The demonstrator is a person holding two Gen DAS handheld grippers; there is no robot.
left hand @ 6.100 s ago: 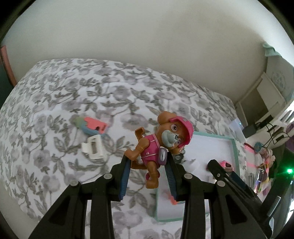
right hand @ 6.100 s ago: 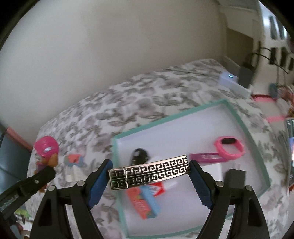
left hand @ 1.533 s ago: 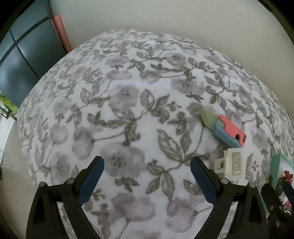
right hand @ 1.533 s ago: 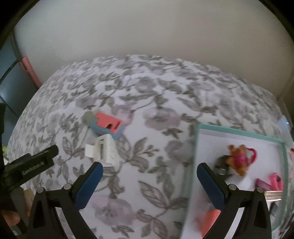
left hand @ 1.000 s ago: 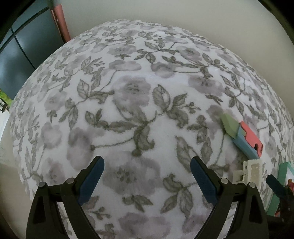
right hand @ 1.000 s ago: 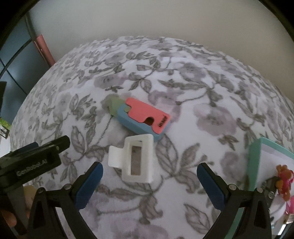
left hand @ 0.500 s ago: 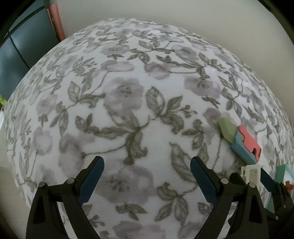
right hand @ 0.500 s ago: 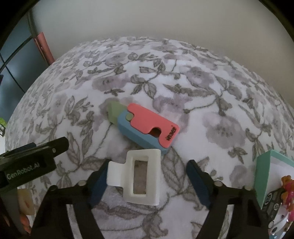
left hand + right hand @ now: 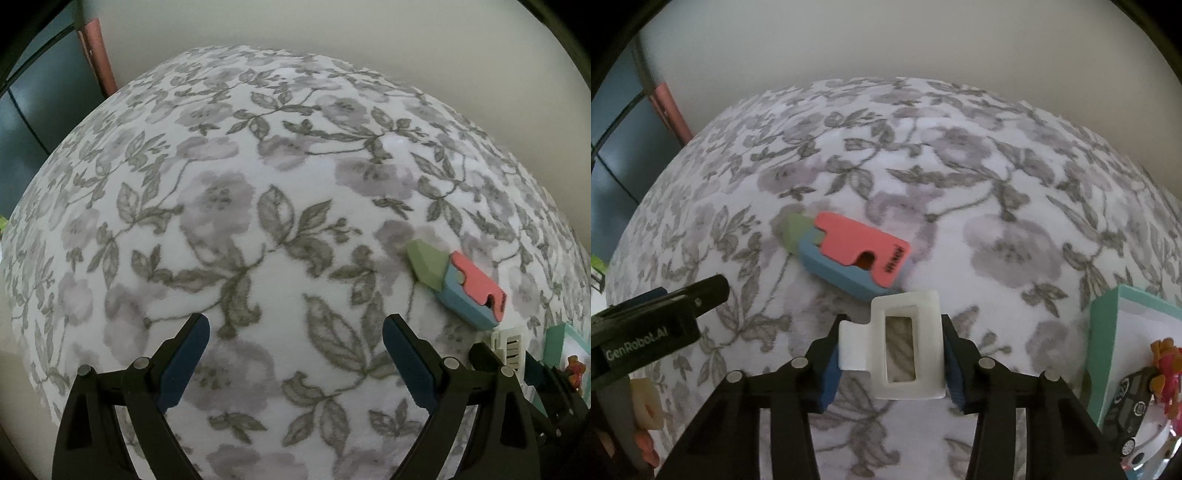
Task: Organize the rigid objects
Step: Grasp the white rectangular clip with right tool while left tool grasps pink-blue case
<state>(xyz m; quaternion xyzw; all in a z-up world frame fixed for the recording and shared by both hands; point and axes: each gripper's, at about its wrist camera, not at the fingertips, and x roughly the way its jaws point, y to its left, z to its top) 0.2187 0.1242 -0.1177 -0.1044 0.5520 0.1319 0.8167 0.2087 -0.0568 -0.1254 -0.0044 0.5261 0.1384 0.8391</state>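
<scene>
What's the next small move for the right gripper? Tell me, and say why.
Probably finish closing, then lift straight up. The right gripper has the white hair clip between its pads, jaws closing, the clip still on the floral cover. The teal tray waits to its right.

White hair clip [image 9: 905, 345], coral-blue-green block [image 9: 849, 254], teal-rimmed tray [image 9: 1102, 332], grey floral cloth [image 9: 960, 184].

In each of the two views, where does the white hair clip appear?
Left wrist view: white hair clip at the lower right edge, partly hidden behind the right gripper.
Right wrist view: the clip sits low in the centre, between the closing jaws of the right gripper.
Shared landmark: the pink and blue block just beyond it.
</scene>
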